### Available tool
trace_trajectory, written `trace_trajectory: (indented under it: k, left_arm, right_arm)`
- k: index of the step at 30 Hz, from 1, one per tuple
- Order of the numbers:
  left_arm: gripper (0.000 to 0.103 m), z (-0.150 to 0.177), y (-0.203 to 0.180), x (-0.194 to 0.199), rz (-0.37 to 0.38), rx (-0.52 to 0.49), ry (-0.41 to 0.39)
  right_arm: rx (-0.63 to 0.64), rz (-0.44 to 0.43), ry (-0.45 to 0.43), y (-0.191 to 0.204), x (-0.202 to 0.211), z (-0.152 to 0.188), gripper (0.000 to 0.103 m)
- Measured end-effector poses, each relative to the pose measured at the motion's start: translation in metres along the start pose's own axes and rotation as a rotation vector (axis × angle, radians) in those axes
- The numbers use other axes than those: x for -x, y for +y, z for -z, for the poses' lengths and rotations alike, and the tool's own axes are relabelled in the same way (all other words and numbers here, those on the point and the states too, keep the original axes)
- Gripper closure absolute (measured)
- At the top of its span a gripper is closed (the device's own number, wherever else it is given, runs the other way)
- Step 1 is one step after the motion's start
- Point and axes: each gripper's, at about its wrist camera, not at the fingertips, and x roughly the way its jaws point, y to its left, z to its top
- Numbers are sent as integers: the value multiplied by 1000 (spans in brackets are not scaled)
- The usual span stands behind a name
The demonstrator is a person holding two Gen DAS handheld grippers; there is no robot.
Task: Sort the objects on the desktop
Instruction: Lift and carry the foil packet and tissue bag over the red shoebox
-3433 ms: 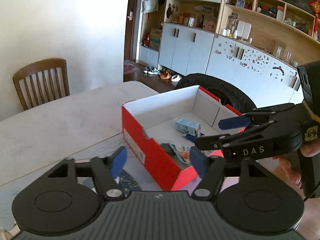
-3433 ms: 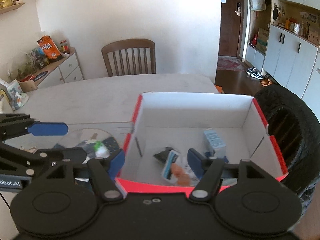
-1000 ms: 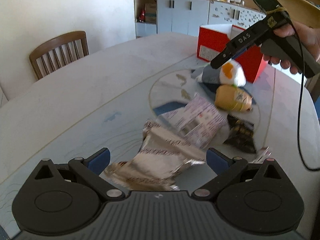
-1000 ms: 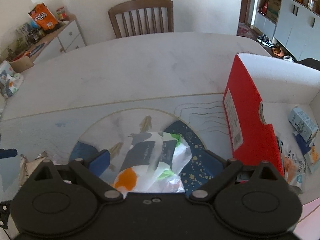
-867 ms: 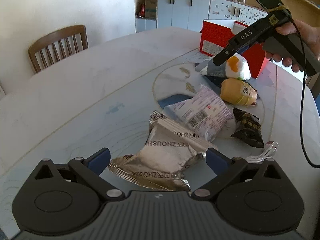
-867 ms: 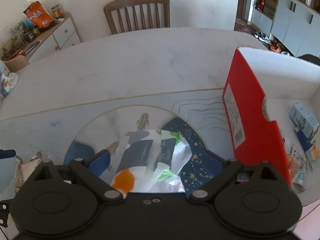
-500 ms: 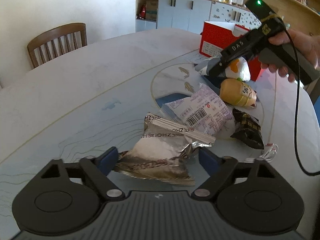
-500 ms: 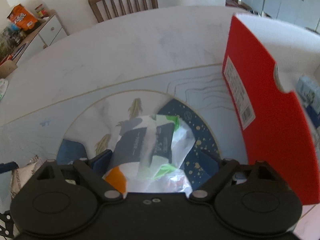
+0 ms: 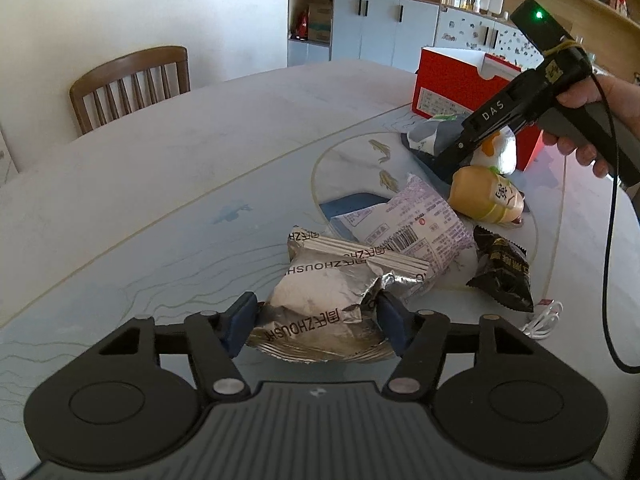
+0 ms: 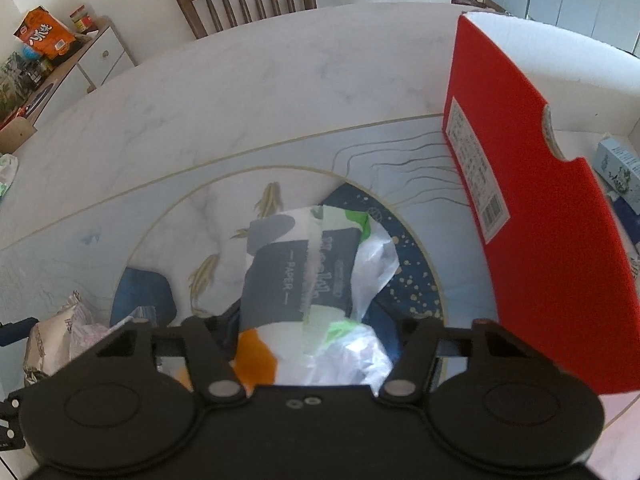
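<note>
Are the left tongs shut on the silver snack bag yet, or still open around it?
Shut on it: both blue pads of the left tongs press the silver snack bag, which crumples between them.

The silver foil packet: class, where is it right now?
In the left wrist view, the silver foil packet sits low and central, pinched in the left tool, overlapping the purple packet.

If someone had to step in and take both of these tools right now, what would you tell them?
Left hand-held gripper: shut on the silver snack bag, still on the table.
Right hand-held gripper: around the tissue pack; its fingers are hidden, so the grip is unclear.
Red box: open, with a small blue carton inside.
Left to sort: purple packet, yellow bottle, black packet, white cable.
</note>
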Motion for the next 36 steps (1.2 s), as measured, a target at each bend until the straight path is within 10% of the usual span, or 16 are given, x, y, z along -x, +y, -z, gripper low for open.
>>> trace_trajectory:
  k: [36]
  left_arm:
    - [50, -41, -49, 62, -95, 93, -106]
  right_arm:
    - [58, -61, -160, -13, 96, 20, 52]
